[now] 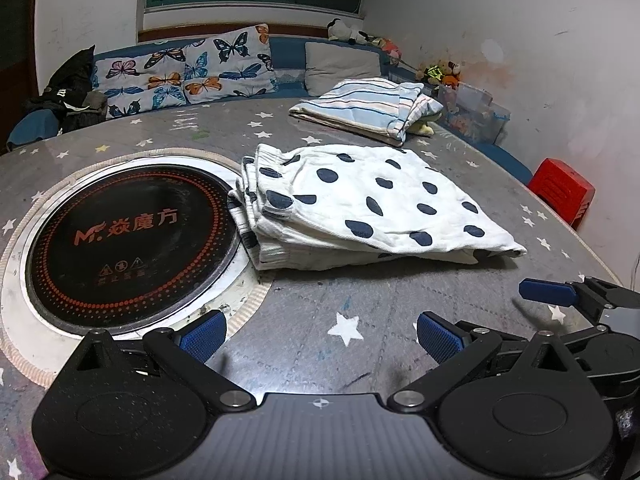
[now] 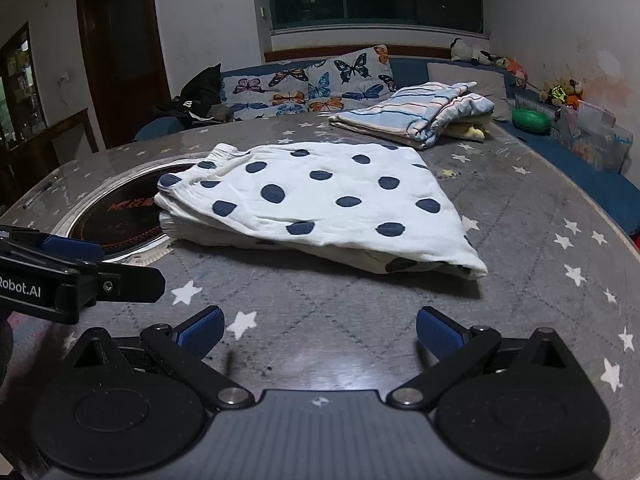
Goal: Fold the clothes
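Left wrist view takes in the round table (image 1: 360,360) with its grey star-print cover, and set into it the black induction hob (image 1: 132,240) with orange lettering. Across the middle lies the folded polka-dot garment (image 1: 360,204), white with dark blue spots. Its long axis runs from the hob toward the table's right edge: the gathered waistband end touches and slightly overlaps the hob's rim, and the opposite corner tapers to a point on the right. Farther back sits a folded striped garment (image 1: 368,108), well apart from the spotted one.

Both tongs hover low over the cloth near the table's near edge, short of the polka-dot garment and touching nothing. The left gripper (image 1: 320,334) has its blue-padded fingers spread wide with only tablecloth between them; the right gripper (image 2: 320,330) stands equally wide and empty.

Only the left view shows the hob's whole face and a red stool (image 1: 562,190). Only the right view shows a brown door (image 2: 120,48), a green bowl-like object (image 2: 531,120) on the sofa, and the left tool's "Robot.AI" marking.
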The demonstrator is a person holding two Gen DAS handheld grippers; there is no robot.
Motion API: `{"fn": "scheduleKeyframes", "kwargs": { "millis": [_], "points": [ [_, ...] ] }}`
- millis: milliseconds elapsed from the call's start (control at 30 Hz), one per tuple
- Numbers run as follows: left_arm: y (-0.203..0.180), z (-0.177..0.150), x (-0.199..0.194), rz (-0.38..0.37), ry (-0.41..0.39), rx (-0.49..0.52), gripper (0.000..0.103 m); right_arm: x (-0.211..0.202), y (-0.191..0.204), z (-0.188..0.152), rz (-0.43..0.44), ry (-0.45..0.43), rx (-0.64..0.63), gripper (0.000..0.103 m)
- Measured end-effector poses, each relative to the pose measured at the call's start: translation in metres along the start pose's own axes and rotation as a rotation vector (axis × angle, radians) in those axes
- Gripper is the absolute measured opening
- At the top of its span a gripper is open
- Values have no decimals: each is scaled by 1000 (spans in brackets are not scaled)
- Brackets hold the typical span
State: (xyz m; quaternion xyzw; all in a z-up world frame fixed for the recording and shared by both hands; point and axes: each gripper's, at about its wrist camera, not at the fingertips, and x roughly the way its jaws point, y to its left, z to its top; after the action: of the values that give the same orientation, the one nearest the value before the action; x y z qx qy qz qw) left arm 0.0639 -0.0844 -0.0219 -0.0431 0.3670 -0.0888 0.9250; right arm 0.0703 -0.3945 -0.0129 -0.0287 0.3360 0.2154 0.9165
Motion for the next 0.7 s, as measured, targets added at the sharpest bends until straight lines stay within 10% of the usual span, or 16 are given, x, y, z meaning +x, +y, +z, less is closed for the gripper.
{"fn": "scheduleKeyframes", "kwargs": {
  "millis": [700],
  "points": [
    [5,-11,-23,-27,-35,3,103,-18,25,-5,8,-27,12,103]
  ]
}}
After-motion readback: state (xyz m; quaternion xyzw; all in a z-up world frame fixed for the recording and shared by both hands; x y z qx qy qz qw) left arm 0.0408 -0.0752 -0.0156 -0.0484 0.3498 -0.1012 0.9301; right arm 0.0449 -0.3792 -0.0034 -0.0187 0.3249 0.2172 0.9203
